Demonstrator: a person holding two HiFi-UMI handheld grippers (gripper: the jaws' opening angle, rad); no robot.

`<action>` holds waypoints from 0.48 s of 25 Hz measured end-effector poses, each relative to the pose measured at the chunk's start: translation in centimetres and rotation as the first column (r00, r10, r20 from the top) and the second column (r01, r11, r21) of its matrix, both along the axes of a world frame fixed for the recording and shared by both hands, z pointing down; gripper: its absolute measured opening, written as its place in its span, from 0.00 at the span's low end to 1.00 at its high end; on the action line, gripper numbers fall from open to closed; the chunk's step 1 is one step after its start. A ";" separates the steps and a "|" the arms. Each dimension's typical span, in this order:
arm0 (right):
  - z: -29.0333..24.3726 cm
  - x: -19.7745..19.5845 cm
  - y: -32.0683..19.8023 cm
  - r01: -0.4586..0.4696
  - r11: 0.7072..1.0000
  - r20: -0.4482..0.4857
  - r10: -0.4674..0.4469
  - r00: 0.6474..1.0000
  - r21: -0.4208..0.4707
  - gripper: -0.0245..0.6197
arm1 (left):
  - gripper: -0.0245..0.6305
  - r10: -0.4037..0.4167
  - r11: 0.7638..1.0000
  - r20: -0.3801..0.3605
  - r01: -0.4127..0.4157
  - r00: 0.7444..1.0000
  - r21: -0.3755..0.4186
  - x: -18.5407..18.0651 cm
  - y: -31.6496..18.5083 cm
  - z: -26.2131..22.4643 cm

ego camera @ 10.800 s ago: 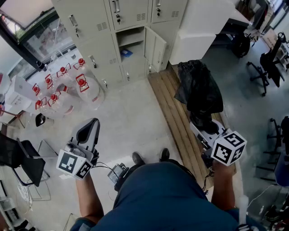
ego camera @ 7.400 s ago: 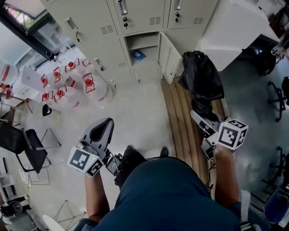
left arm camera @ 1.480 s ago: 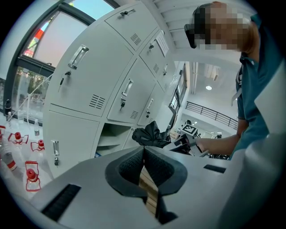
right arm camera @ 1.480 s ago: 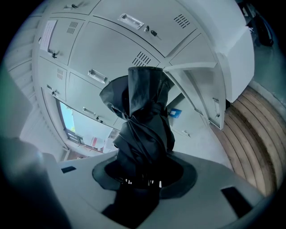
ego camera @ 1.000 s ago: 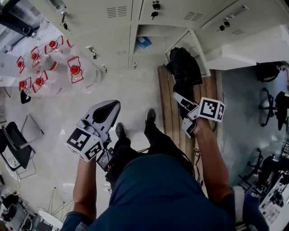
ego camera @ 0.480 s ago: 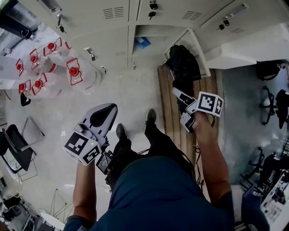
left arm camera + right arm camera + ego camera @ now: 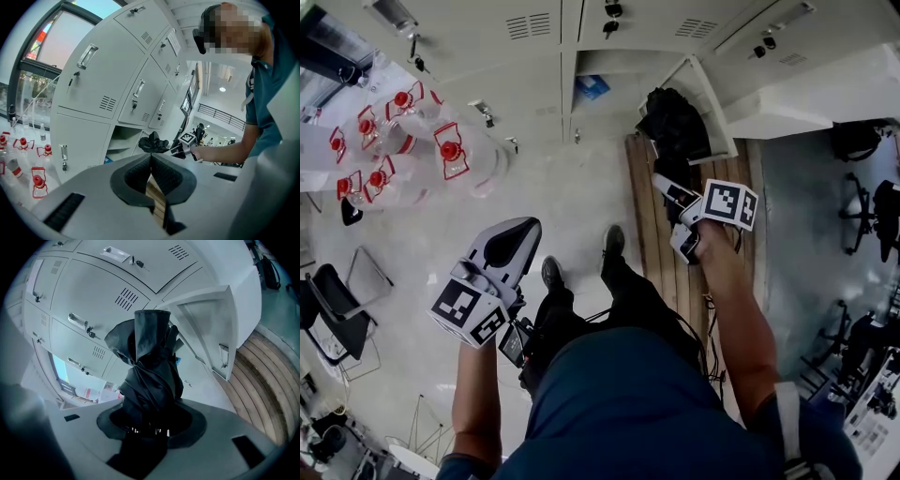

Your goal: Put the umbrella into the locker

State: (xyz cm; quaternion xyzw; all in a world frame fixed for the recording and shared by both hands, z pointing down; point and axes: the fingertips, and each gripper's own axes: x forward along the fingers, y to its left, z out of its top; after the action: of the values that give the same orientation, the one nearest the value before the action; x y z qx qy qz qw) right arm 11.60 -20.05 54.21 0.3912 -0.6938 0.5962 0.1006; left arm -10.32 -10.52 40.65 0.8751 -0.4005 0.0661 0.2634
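My right gripper is shut on the lower end of a folded black umbrella. In the right gripper view the umbrella stands up out of the gripper, its crumpled canopy hiding the pads. The umbrella's top hangs beside the open door of a low locker compartment in the beige locker bank. The open door is at the right in the right gripper view. My left gripper hangs shut and empty over the floor to the left; its pads meet at the tips.
Several clear water jugs with red caps stand on the floor left of the lockers. A wooden plank strip runs under my right arm. A blue item lies inside the open compartment. A folding chair is far left, a white counter on the right.
My right gripper has carried the umbrella a little closer to the open locker compartment. The left gripper has stayed where it was.
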 end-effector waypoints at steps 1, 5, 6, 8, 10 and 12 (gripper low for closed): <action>0.2 0.0 -0.1 0.000 1.000 -0.002 0.000 1.000 -0.002 0.34 | 0.07 -0.001 1.000 0.000 0.001 1.000 0.000 0.0 0.0 0.0; 0.8 -0.1 -0.5 -0.002 1.000 -0.010 0.002 1.000 -0.005 0.34 | 0.07 -0.004 1.000 0.007 0.004 1.000 -0.009 -0.5 0.1 0.3; 1.0 -0.1 -0.7 -0.002 1.000 -0.012 0.002 1.000 -0.005 0.34 | 0.07 -0.005 1.000 0.009 0.005 1.000 -0.012 -0.6 0.1 0.5; 1.2 0.0 -1.0 -0.003 1.000 -0.017 0.003 1.000 -0.005 0.34 | 0.07 -0.006 1.000 0.011 0.006 1.000 -0.017 -0.7 0.2 0.7; 1.4 0.1 -1.2 -0.003 1.000 -0.023 0.003 1.000 -0.005 0.34 | 0.07 -0.007 1.000 0.009 0.008 1.000 -0.020 -0.7 0.3 0.9; 1.7 0.3 -1.6 -0.003 1.000 -0.030 0.003 1.000 -0.004 0.34 | 0.07 -0.010 1.000 0.008 0.010 1.000 -0.023 -0.7 0.4 1.0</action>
State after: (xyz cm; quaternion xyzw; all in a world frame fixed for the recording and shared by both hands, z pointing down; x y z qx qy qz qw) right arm 11.87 -21.62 55.88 0.4011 -0.6904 0.5917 0.1110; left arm -11.04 -10.16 41.70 0.8698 -0.4051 0.0727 0.2722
